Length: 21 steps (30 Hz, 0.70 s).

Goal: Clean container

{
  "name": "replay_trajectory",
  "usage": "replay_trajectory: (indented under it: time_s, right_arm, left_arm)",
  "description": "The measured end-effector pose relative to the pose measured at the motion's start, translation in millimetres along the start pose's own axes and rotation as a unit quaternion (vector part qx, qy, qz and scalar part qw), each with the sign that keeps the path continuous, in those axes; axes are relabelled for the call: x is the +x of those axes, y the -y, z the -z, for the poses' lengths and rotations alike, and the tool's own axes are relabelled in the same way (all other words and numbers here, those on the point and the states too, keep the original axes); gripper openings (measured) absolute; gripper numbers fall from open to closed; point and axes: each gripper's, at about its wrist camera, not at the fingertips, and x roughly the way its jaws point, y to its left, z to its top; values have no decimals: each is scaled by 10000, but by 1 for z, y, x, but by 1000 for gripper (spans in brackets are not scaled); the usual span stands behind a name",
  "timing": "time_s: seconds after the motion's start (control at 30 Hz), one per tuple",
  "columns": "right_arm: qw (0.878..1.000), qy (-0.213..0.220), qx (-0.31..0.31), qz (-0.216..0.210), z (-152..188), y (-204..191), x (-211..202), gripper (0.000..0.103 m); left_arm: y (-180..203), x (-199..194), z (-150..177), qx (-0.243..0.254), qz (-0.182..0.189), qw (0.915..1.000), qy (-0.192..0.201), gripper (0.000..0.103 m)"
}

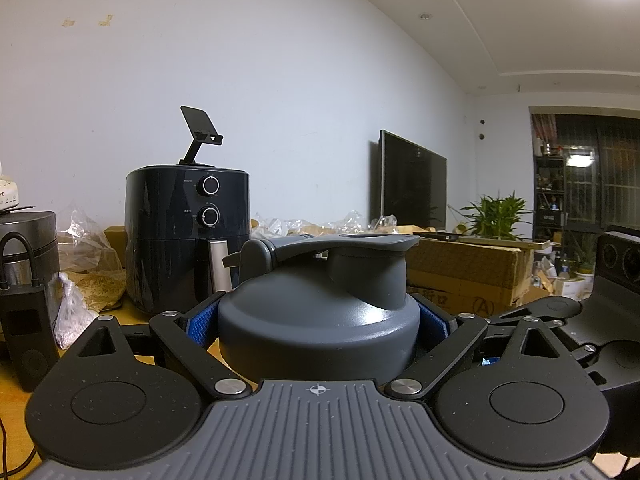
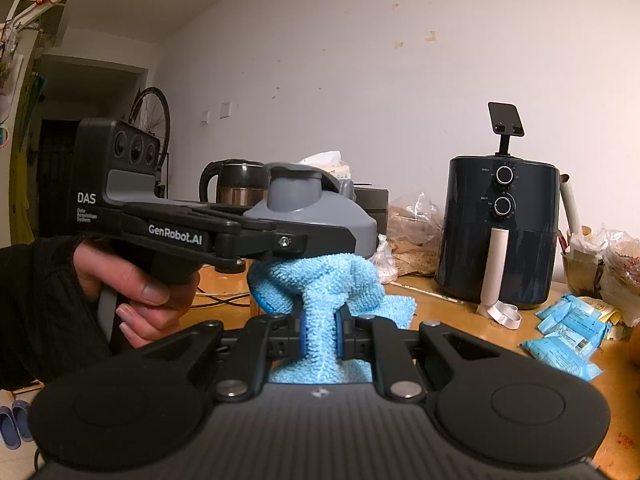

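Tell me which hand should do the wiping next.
Right, most likely. The right gripper is shut on the blue cloth, bunched just under the grey lid; the left gripper is clamped around that lid, steadying it.

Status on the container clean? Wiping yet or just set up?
Set up: left claw clamps the grey plastic flip-cap lid of the container; right claw is shut on the bunched light-blue microfibre cloth. In hand: cloth is up against the container just below the lid. Left: can't tell how much is wiped.
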Motion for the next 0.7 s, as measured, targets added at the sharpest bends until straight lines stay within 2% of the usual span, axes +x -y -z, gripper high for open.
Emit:
replay_trajectory:
  time_s: [0.7]
  right_arm:
    - [9998,19,160,105,9,11,-44,7]
  left_arm:
    - [0,0,-1,0,-34,10000,-13,95]
